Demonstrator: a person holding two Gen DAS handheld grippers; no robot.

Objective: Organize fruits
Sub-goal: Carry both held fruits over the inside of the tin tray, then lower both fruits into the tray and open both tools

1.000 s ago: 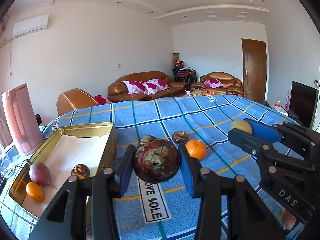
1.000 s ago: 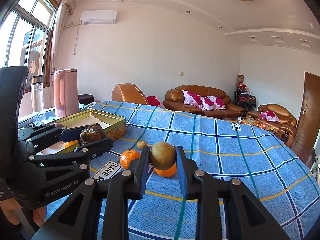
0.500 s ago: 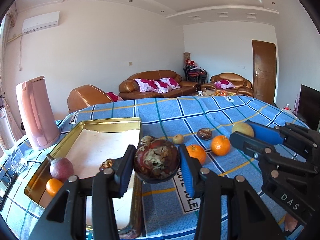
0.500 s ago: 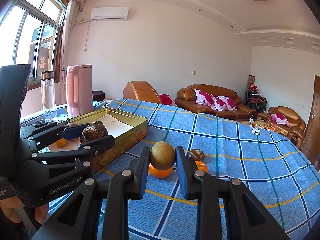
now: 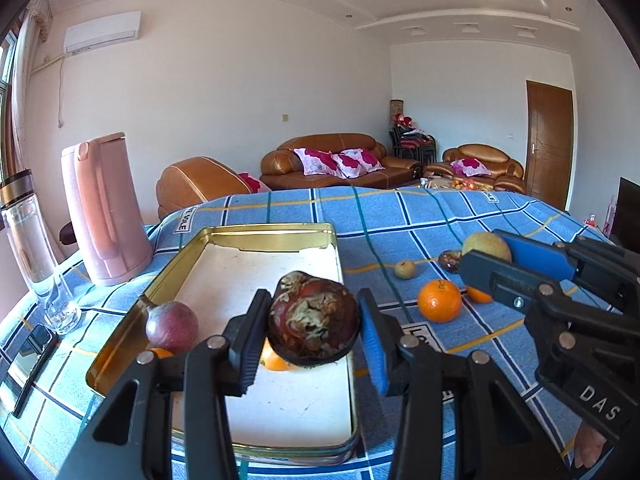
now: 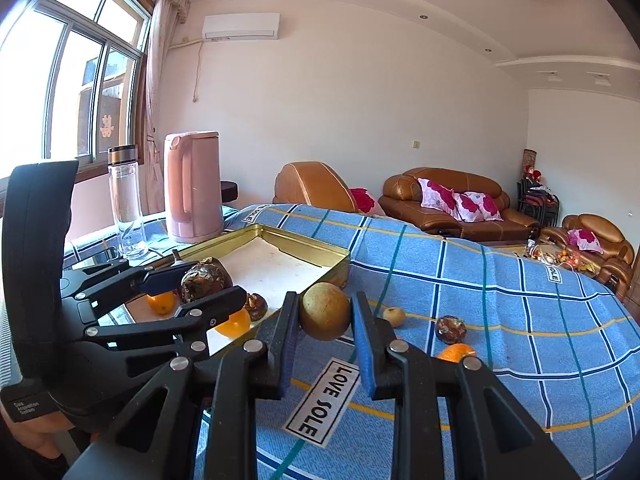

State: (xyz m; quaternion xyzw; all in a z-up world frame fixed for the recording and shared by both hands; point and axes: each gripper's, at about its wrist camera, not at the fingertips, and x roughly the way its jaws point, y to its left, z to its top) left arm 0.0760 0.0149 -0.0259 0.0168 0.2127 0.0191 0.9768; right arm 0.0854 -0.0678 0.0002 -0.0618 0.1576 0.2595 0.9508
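Note:
My left gripper [image 5: 313, 330] is shut on a dark mangosteen [image 5: 313, 324] and holds it above the near part of the gold tin tray [image 5: 276, 231]. In the tray lie a purple passion fruit [image 5: 172, 327] and small oranges [image 5: 274, 361]. My right gripper [image 6: 326, 318] is shut on a brown-green pear [image 6: 326, 316], above the blue checked cloth just right of the tray [image 6: 308, 242]. The right gripper and its pear [image 5: 486, 245] also show at the right of the left wrist view. On the cloth lie an orange [image 5: 439, 301], a small yellow fruit [image 5: 405, 269] and another mangosteen [image 6: 451, 329].
A pink kettle [image 5: 105, 210] and a glass bottle [image 5: 34, 252] stand left of the tray. A phone [image 5: 28, 362] lies at the near left. A "LOVE SOLE" label [image 6: 322, 400] is on the cloth. Sofas stand beyond the table.
Both grippers have swung left with their fruits. The mangosteen has gone from over the cloth to over the tray; the pear has come up beside the tray.

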